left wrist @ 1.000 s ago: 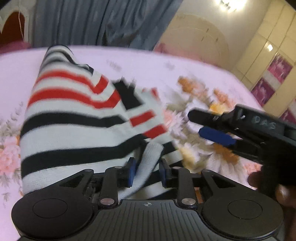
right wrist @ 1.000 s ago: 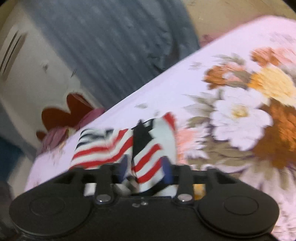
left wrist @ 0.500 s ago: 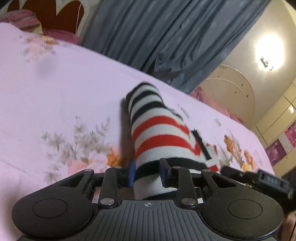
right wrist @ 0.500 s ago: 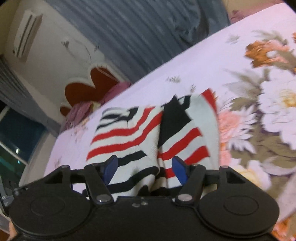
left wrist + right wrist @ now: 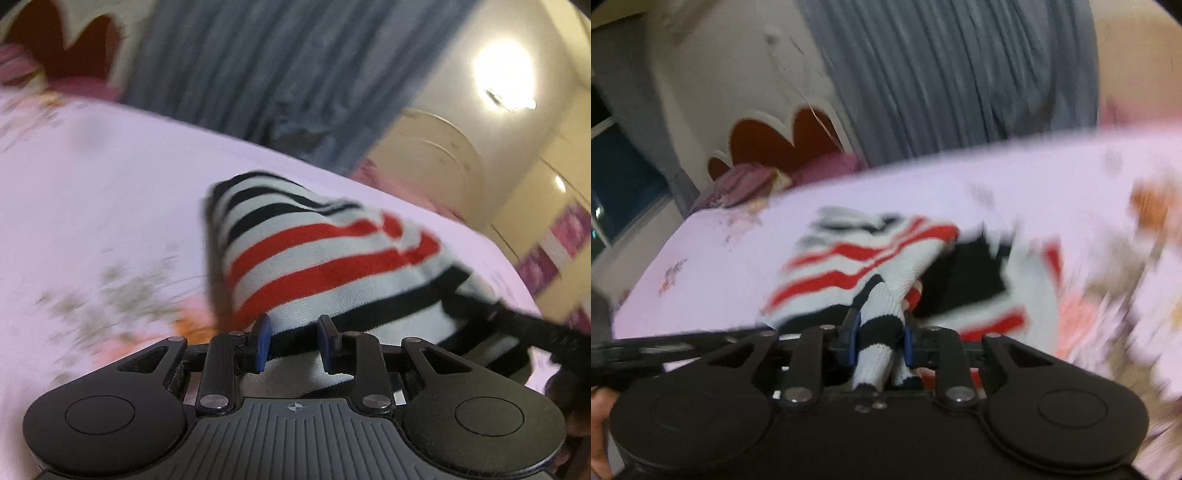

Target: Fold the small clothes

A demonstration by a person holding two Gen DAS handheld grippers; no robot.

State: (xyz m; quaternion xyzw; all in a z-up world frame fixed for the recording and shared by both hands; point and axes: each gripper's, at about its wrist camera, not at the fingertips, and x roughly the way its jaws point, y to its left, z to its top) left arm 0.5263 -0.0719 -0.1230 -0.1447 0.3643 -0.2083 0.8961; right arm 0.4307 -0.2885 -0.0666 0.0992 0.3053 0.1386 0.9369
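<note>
Striped knit top (image 5: 332, 258), red, black and white, lies bunched on the flowery pink bedsheet (image 5: 92, 206). Left gripper (image 5: 294, 341) pinches its near edge. Right gripper (image 5: 879, 338) squeezes a rolled striped part. Grey curtain (image 5: 960, 74) hangs far behind.

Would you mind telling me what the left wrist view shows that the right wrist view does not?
Only the left wrist view shows the lit ceiling lamp and cream wardrobe doors, plus the left claw holding cloth.

Only the right wrist view shows the dark window and the right claw shut on a bunched striped fold.

Both share the striped garment, the floral bedsheet, grey curtain and red scalloped headboard.
</note>
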